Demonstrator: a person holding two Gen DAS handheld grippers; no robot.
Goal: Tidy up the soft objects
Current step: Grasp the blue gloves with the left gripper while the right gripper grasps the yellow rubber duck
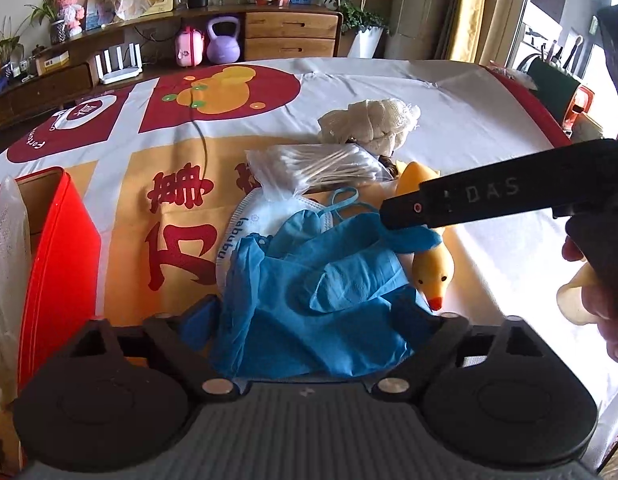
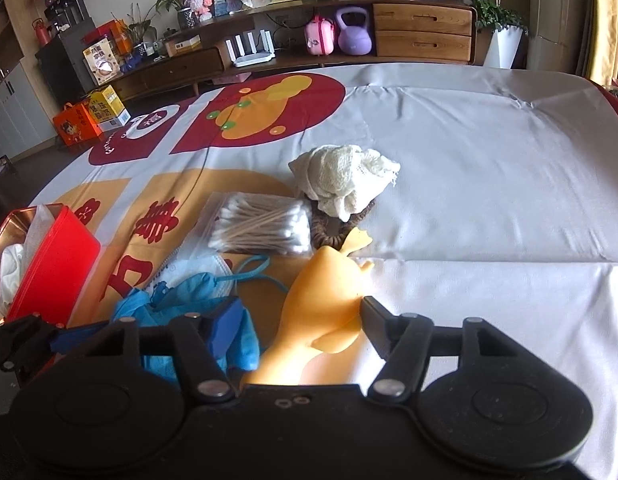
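Straddling the blue gloves on the tablecloth, the left gripper is held spread for a grab; the rubber chicken is bracketed by the right gripper, grip unclear.

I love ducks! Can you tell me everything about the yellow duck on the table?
The duck is a long, soft-looking yellow rubber toy with black dot eyes and an orange beak. It lies flat on the tablecloth, partly under a blue glove. The right gripper has its fingers around the body, one on each side.
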